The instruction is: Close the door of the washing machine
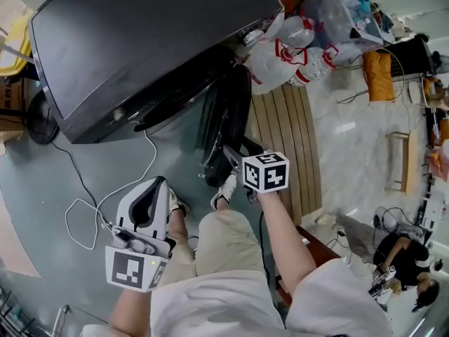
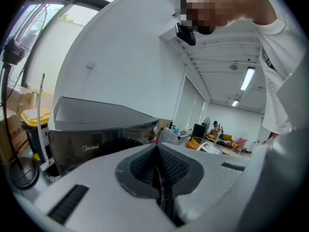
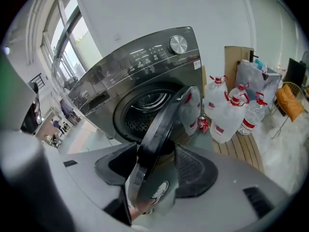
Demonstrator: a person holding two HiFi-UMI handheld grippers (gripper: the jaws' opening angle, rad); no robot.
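Observation:
A dark grey front-loading washing machine stands with its round door swung out, so the drum opening shows. My right gripper is at the door's free edge. The black rim and clear bowl run down between its two pads and fill the gap, so it is shut on the door. My left gripper hangs back near my left knee, well short of the machine. Its pads are pressed together with nothing between them.
Several large water bottles stand on a wooden slatted platform right of the machine. A white cable loops over the grey floor at the left. My shoe is just below the door. A person sits at lower right.

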